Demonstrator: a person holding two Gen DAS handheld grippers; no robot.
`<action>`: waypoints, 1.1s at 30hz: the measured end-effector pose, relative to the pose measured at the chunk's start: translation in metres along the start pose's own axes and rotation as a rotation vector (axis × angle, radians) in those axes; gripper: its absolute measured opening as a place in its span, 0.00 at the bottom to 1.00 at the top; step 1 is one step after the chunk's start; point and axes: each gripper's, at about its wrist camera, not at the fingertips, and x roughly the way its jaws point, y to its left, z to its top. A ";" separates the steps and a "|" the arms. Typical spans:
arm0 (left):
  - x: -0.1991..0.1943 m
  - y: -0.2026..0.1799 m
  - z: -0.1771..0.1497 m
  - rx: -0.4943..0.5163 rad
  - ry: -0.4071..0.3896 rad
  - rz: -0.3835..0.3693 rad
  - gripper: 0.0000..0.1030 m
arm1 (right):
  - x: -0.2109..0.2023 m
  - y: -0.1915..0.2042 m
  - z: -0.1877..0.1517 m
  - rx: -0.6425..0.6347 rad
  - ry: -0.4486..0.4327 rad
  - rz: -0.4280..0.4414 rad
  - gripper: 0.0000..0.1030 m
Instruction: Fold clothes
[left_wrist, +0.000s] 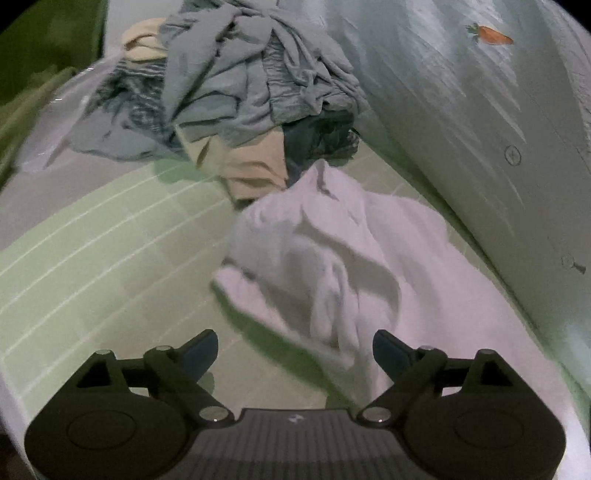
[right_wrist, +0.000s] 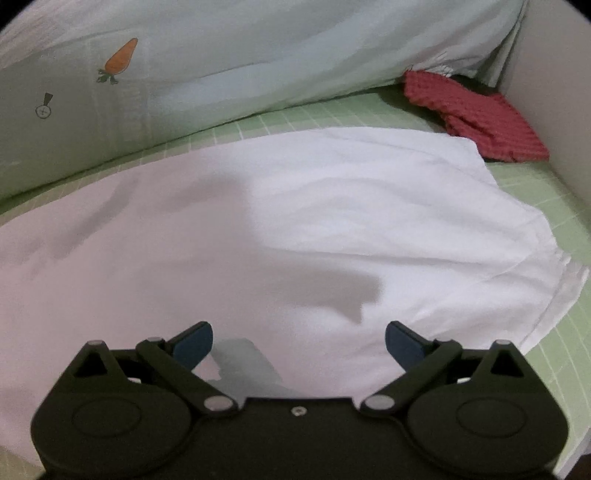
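now both grippers, left (left_wrist: 295, 350) and right (right_wrist: 298, 341), hang with jaws spread and empty over the white garment (right_wrist: 295, 221), laid out on the green sheet (left_wrist: 92, 240) for folding; the unfolded pile (left_wrist: 251, 85) waits far left.

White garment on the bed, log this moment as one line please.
white garment: spread on green sheet, left end rumpled | left gripper: open, empty | right gripper: open, empty | clothes pile: unfolded
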 end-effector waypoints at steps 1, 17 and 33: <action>0.007 0.002 0.006 0.001 0.009 -0.017 0.89 | -0.001 0.005 -0.001 0.009 0.001 -0.010 0.98; 0.074 0.022 0.055 -0.086 0.045 -0.154 0.88 | -0.017 0.053 -0.010 0.071 0.038 -0.156 0.98; 0.010 -0.047 0.052 0.082 -0.137 -0.253 0.09 | -0.017 0.010 -0.006 0.048 -0.051 -0.167 0.98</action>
